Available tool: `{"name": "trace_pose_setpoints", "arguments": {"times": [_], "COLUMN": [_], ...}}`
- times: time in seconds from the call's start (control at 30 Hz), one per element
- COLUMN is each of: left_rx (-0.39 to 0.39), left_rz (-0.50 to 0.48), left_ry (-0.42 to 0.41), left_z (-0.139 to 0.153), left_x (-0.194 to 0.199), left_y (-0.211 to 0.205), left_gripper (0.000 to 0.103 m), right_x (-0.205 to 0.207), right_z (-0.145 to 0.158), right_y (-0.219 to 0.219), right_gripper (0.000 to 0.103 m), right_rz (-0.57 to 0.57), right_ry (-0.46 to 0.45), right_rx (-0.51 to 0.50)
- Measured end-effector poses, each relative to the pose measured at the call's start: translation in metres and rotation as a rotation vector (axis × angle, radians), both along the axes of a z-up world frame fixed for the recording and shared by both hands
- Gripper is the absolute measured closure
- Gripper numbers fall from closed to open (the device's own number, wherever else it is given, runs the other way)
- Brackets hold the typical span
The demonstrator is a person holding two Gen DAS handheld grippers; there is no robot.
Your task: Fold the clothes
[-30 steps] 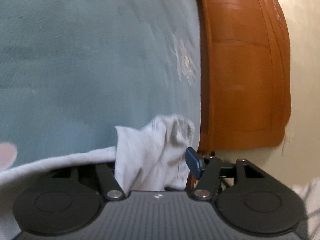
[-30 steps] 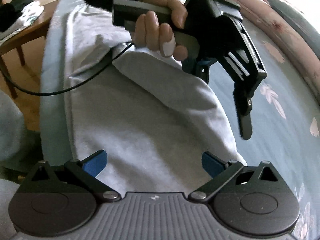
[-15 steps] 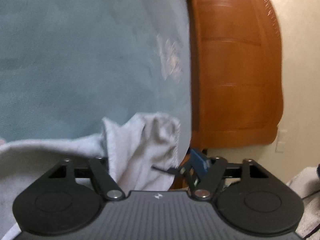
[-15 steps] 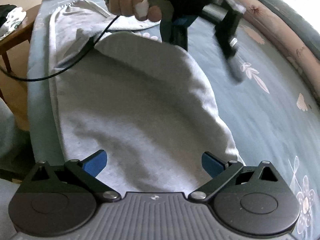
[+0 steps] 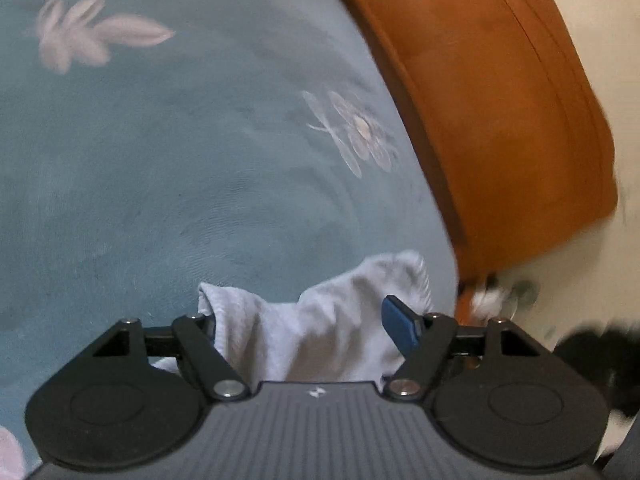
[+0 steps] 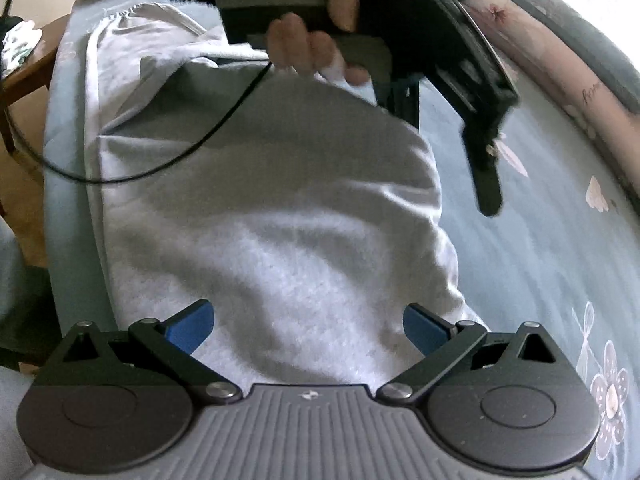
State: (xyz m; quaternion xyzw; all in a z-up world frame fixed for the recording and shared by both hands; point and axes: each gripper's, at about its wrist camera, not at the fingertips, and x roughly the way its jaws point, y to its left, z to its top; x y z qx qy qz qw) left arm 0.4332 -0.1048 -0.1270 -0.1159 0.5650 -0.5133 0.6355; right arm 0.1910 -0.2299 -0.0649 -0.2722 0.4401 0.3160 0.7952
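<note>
Where the left gripper (image 5: 304,324) appears in its own view, its fingers stand well apart with a bunched fold of the garment (image 5: 320,320) rising between them; whether the cloth is pinched cannot be told. The right blue pad (image 5: 400,330) is visible, the left one hidden behind cloth. The right gripper (image 6: 308,322) has its fingers spread wide, holding nothing, both blue pads (image 6: 188,326) hovering over the cloth.

The garment (image 6: 280,220), pale grey, lies along the bed (image 6: 540,260), one layer turned back over another. The hand (image 6: 316,40) grips the left gripper's handle above the garment's far part; a black cable (image 6: 168,160) trails across the cloth.

Bed cover: blue-green, floral print. A wooden headboard (image 5: 500,120) borders the bed. A wooden chair (image 6: 28,76) stands beside the bed.
</note>
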Motion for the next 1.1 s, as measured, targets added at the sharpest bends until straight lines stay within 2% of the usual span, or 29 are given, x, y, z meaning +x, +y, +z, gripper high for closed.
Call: {"name": "trace_pose_setpoints", "arguments": {"times": [0.07,0.13,0.23,0.33,0.4,0.47,0.57,0.67,0.73,0.8,0.87,1.0,1.1], "left_rx": [0.028,0.042,0.098,0.148,0.150,0.113,0.085,0.188,0.261,0.217,0.221,0.244,0.251], "left_rz": [-0.052,-0.086,-0.071,0.003,0.058,0.069,0.024,0.000,0.034,0.115,0.138,0.113,0.093], "left_ry": [-0.054,-0.074,-0.156,-0.205,-0.209,-0.212,-0.191,-0.180,-0.099,-0.058,-0.015,-0.042,-0.095], "left_z": [0.002,0.007,0.020,0.028,0.037,0.048,0.047,0.024,0.000,-0.004,-0.003,0.012,0.016], "left_x": [-0.001,-0.001,-0.001,0.008,0.010,0.002,-0.018,-0.035,-0.042,-0.055,-0.062,-0.068,-0.069], "left_y": [-0.001,0.002,0.023,0.044,0.055,0.061,0.059,0.058,0.070,0.089,0.100,0.105,0.106], "left_gripper": [0.033,0.035,0.035,0.035,0.035,0.035,0.034,0.034,0.035,0.033,0.033,0.034,0.033], "right_x": [0.000,0.001,0.002,0.005,0.006,0.008,0.012,0.016,0.017,0.018,0.018,0.027,0.049], "right_z": [-0.002,-0.002,0.000,-0.003,-0.004,-0.004,-0.004,-0.005,-0.005,-0.006,-0.007,-0.006,0.005], "right_y": [0.000,0.000,-0.003,-0.003,-0.002,-0.003,-0.001,0.005,0.006,0.005,0.003,0.000,-0.006], "right_gripper": [0.001,0.001,0.001,0.001,0.001,0.001,0.001,0.001,0.001,0.001,0.001,0.001,0.003], "right_rz": [-0.004,-0.008,-0.012,-0.018,-0.024,-0.030,-0.035,-0.028,-0.023,-0.027,-0.033,-0.054,-0.113], "right_ry": [0.001,-0.002,-0.003,-0.002,-0.003,-0.002,0.006,0.005,0.009,0.025,0.043,0.075,0.101], "right_rx": [-0.002,-0.004,-0.001,-0.007,-0.011,-0.006,0.006,0.005,0.003,-0.004,-0.011,0.014,0.095]}}
